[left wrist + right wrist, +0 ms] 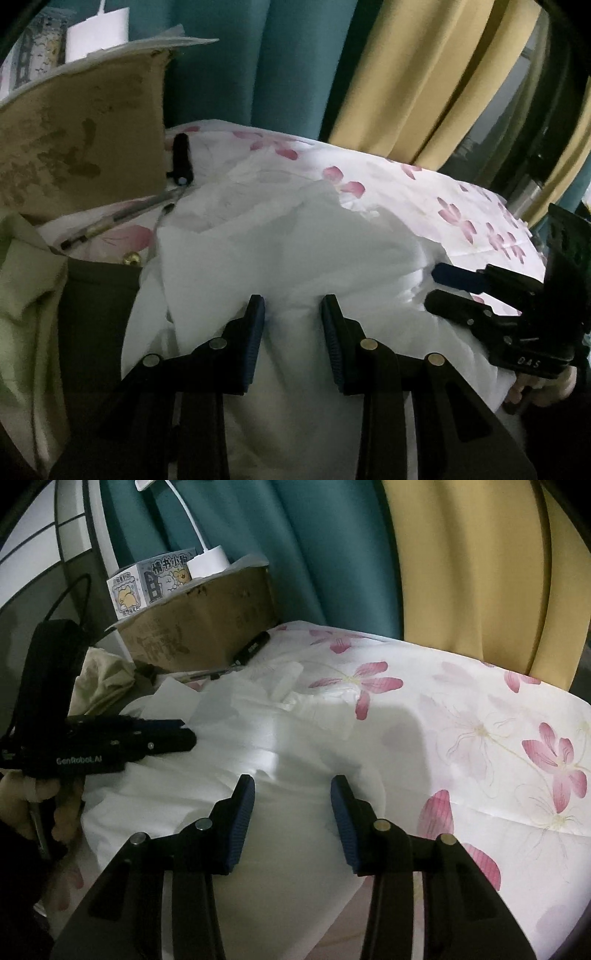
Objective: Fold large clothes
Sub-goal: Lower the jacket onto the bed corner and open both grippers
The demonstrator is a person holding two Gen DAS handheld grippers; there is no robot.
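On the flowered bedsheet lies a white garment (crumpled); the 2 grippers, left gripper and right gripper, hover spread, pinching nothing.

Matt white cloth garment on smooth floral sheet; rough brown cardboard box

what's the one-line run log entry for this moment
stage: mid fold | white garment: rumpled on floral sheet | left tongs: open over it | right tongs: open over it
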